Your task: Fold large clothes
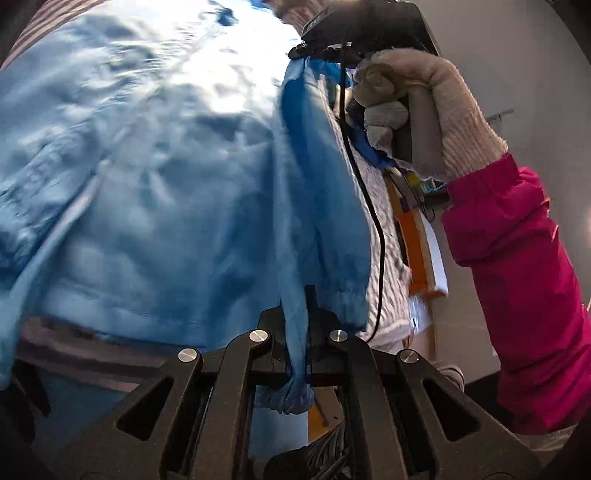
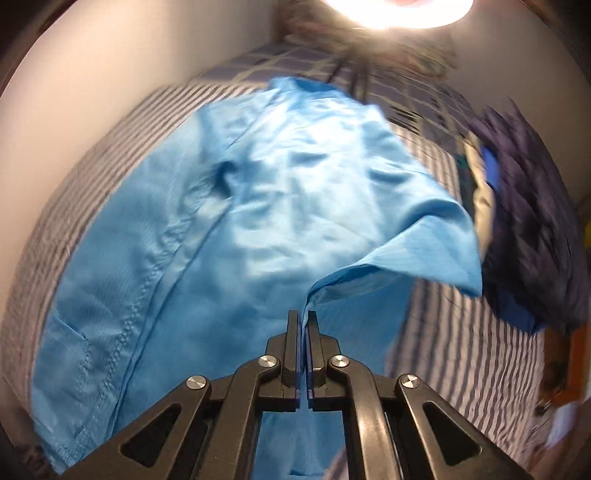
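A large light-blue garment (image 1: 166,177) fills the left wrist view and lies spread over a striped bed in the right wrist view (image 2: 258,206). My left gripper (image 1: 297,295) is shut on a bunched edge of the garment, which hangs down between the fingers. My right gripper (image 2: 303,314) is shut on another edge of the garment and lifts a flap of it (image 2: 424,251) off the bed. In the left wrist view the right gripper's body (image 1: 354,29) shows at the top, held by a gloved hand (image 1: 424,110) with a pink sleeve.
The bed has a grey-and-white striped sheet (image 2: 461,350) and a blue checked cover (image 2: 406,96) at its far end. A pile of dark blue and other clothes (image 2: 528,221) lies at the right. A white wall (image 2: 92,74) runs along the left. A bright lamp (image 2: 399,11) glares overhead.
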Demonstrator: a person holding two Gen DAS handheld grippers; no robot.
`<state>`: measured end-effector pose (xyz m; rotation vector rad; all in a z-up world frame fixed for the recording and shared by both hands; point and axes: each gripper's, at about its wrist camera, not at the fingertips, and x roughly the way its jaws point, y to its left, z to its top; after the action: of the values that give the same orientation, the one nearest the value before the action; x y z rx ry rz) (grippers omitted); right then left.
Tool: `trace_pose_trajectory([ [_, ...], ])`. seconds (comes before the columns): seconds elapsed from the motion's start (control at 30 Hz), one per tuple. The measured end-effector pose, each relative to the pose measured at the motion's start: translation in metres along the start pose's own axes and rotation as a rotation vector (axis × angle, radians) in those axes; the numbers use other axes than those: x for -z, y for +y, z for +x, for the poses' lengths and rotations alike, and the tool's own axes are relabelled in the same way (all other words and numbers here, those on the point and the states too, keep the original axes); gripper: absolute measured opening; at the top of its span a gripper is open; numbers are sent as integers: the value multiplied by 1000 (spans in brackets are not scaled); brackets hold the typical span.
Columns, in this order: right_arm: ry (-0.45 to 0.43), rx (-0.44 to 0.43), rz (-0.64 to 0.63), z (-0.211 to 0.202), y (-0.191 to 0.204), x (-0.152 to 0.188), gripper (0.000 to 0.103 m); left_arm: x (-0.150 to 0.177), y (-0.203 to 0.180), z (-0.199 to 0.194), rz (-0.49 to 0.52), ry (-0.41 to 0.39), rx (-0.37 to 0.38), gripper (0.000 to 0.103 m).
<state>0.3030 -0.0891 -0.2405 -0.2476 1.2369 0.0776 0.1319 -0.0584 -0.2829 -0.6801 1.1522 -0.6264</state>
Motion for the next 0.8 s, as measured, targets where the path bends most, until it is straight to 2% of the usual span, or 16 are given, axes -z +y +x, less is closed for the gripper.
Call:
trace_pose_trajectory([
  [0.1, 25, 43, -88, 17, 37, -6, 0, -1, 14, -7, -41, -17, -14, 2],
  [0.3, 78, 70, -221, 46, 93, -6, 0, 4, 30, -19, -85, -31, -41, 2],
  [0.4, 67, 77, -257, 46, 100, -3, 7, 9, 30, -28, -89, -35, -60, 2],
  [0.43, 59, 22, -242, 41, 95, -2, 20, 9, 29, -31, -80, -40, -78, 2],
  [0.47, 53, -11, -232, 37, 91, -2, 27, 15, 26, -39, -71, -46, -88, 2],
  [0.53, 30, -91, -192, 22, 73, 1, 30, 14, 24, -45, -52, -46, -113, 2],
  [0.6, 24, -213, -136, 6, 51, 5, 31, 14, 18, -51, -27, -48, -142, 14],
  [0.67, -11, -318, -65, -15, 24, 13, 33, 15, 14, -63, -10, -72, -170, 39],
  [0.73, -53, -388, -2, -34, -2, 27, 33, 17, 11, -79, -1, -96, -187, 44],
  [0.8, -72, -404, 38, -43, -22, 41, 33, 17, 12, -99, 15, -116, -218, 44],
])
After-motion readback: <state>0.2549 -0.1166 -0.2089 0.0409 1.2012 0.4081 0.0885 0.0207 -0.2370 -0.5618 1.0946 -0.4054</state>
